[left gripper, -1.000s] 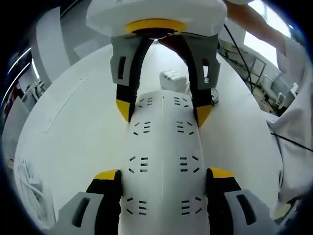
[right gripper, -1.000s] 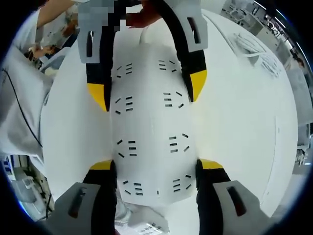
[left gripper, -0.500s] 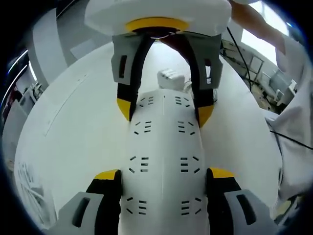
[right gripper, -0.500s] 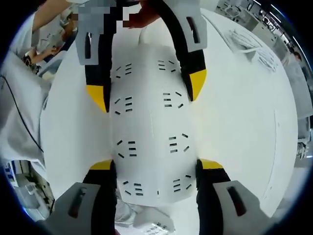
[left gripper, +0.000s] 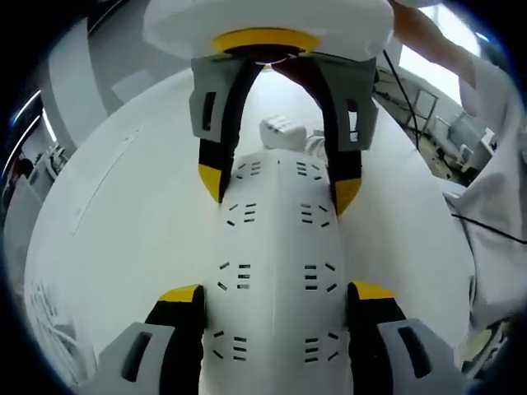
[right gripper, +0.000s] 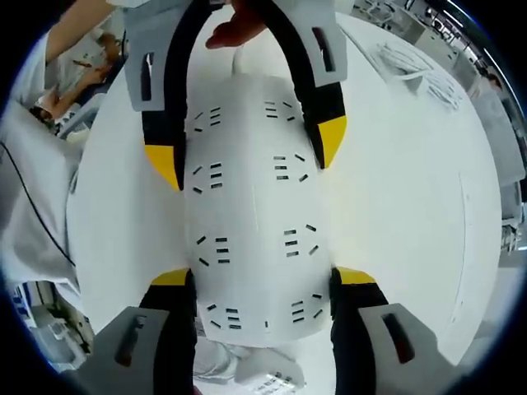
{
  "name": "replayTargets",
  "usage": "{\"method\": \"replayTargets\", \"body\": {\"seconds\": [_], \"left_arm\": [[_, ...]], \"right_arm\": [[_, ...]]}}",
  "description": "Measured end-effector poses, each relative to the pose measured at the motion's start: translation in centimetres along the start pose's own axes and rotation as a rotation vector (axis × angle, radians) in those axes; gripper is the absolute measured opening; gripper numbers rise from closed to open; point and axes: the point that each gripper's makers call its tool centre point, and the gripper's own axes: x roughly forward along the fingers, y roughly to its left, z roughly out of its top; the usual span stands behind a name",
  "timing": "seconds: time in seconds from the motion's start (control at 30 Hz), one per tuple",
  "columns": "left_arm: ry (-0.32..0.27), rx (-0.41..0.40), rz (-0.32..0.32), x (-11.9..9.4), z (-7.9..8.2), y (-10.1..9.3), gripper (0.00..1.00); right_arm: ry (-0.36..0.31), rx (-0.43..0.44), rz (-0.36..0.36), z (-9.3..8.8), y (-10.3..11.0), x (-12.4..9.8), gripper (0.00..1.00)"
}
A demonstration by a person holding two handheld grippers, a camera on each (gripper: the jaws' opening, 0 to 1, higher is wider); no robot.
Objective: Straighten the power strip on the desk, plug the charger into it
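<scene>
A white power strip [left gripper: 276,247] with several rows of sockets lies lengthwise on the white desk [left gripper: 123,214]. My left gripper [left gripper: 276,295] is shut on its near end, with the yellow-tipped jaws pressed against both long sides. My right gripper [left gripper: 278,185] comes in from the top and clamps the far end the same way. In the right gripper view the same power strip [right gripper: 255,222] sits between my right gripper [right gripper: 263,280] below and my left gripper [right gripper: 247,152] above. A small white charger [left gripper: 280,132] rests on the desk just past the strip's far end.
A coiled white cable [left gripper: 317,144] lies beside the charger. Bundled white cables [right gripper: 420,70] lie on the desk at the upper right of the right gripper view. A person's white sleeve [left gripper: 494,189] borders the desk, and a hand [right gripper: 235,25] holds the left gripper.
Both grippers keep their hold on the strip. The background has shifted slightly in both views, and the charger sits a little further left and up in the left gripper view.
</scene>
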Motion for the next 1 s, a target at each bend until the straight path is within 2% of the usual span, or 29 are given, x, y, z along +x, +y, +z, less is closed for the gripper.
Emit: {"method": "replayTargets", "body": {"seconds": [0.4, 0.67, 0.73, 0.83, 1.0], "left_arm": [[0.012, 0.033, -0.02, 0.12, 0.16, 0.19, 0.71], [0.018, 0.041, -0.023, 0.17, 0.24, 0.2, 0.71], [0.019, 0.041, -0.024, 0.18, 0.24, 0.22, 0.71], [0.025, 0.042, -0.024, 0.21, 0.28, 0.28, 0.71], [0.026, 0.043, -0.024, 0.21, 0.32, 0.32, 0.71]], "right_arm": [[0.009, 0.068, -0.014, -0.25, 0.3, -0.06, 0.65], [0.009, 0.065, -0.013, -0.24, 0.26, -0.06, 0.65], [0.003, 0.046, -0.008, -0.14, 0.26, -0.04, 0.65], [-0.013, -0.027, 0.012, 0.16, 0.26, -0.08, 0.65], [0.002, -0.088, 0.033, 0.2, -0.08, -0.53, 0.67]]}}
